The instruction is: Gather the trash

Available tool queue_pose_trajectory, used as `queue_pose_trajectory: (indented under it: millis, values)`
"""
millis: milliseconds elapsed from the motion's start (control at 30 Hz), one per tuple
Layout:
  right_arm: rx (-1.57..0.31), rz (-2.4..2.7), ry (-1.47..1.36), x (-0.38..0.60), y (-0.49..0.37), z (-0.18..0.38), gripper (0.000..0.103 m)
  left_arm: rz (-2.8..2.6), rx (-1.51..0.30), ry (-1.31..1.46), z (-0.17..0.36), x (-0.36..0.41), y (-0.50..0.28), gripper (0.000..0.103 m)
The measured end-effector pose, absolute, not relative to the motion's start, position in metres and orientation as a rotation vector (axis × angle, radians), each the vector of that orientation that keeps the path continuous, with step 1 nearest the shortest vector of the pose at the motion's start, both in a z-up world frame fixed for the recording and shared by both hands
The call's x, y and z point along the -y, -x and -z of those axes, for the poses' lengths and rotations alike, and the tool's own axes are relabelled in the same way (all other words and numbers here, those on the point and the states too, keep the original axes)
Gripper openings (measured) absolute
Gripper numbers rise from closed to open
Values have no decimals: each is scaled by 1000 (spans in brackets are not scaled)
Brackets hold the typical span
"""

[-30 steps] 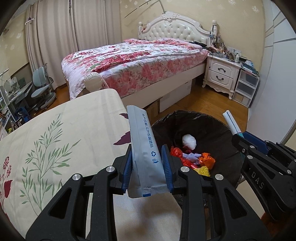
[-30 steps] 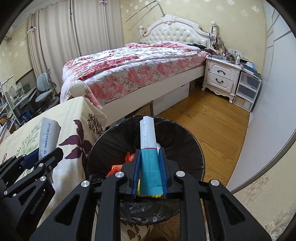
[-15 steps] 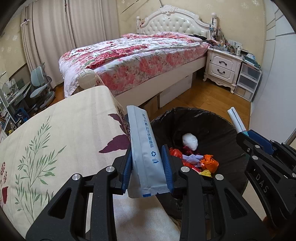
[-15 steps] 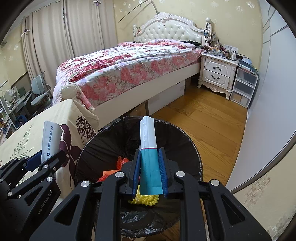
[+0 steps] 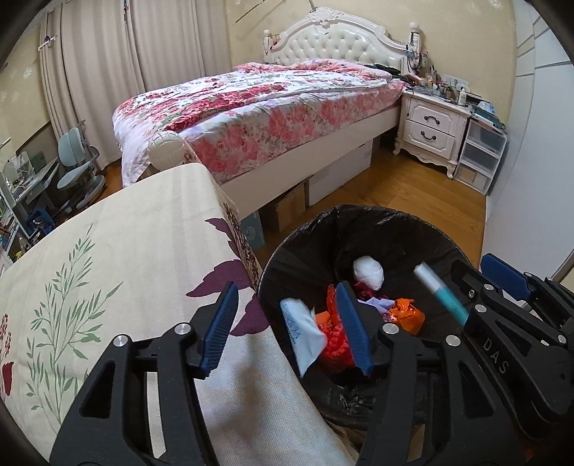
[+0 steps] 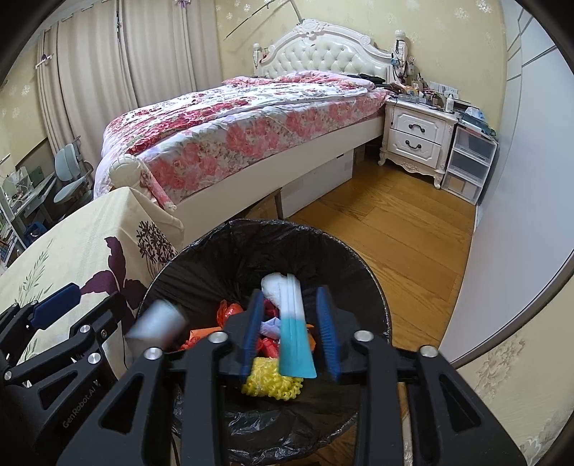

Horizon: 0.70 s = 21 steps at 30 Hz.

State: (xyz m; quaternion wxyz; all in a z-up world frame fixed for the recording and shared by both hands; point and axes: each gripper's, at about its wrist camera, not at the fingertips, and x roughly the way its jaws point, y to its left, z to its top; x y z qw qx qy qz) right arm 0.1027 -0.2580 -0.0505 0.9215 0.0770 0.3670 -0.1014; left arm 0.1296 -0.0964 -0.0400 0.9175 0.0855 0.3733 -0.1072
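Bedroom with pale yellow floral-patterned walls (image 6: 466, 21) and honey-toned wooden plank floor (image 6: 394, 229). Tufted white headboard (image 5: 333, 39), red-floral quilted bed (image 5: 258, 107), white two-drawer nightstand (image 6: 416, 136), closed beige curtains (image 5: 107, 71).

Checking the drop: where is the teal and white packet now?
In the right wrist view, the teal and white packet is between the open right gripper's fingers, over the black-lined trash bin.

Far across the room sits a bed (image 5: 272, 118) under a red-and-pink floral quilt (image 6: 233, 122), its tufted white headboard (image 5: 337, 39) against the yellow wall. Right of it, a white two-drawer nightstand (image 5: 430, 125), cluttered on top, with clear plastic drawers (image 6: 466, 165) just beside. Cardboard boxes (image 5: 287, 211) tuck beneath the bed. Far left, beige curtains (image 5: 107, 71) and a pale blue chair (image 5: 77, 168). Wooden floor (image 6: 394, 233) runs between.
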Motion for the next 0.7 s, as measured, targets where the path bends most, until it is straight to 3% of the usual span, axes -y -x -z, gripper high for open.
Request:
queue_pose_trajectory:
  millis: [133, 300, 400, 700]
  values:
    - [-745, 226, -157, 261, -100, 48, 49, 218, -756, -185, 38, 96, -128, 62]
    - [-725, 256, -145, 262, -92, 42, 70, 210, -743, -163, 33, 88, -124, 79]
    - [-721, 268, -129, 260, -88, 39, 76, 202, -739, -156, 31, 83, -121, 81]
    - [-721, 272, -100, 248, -66, 34, 83, 162, -729, -143, 26, 61, -102, 86]
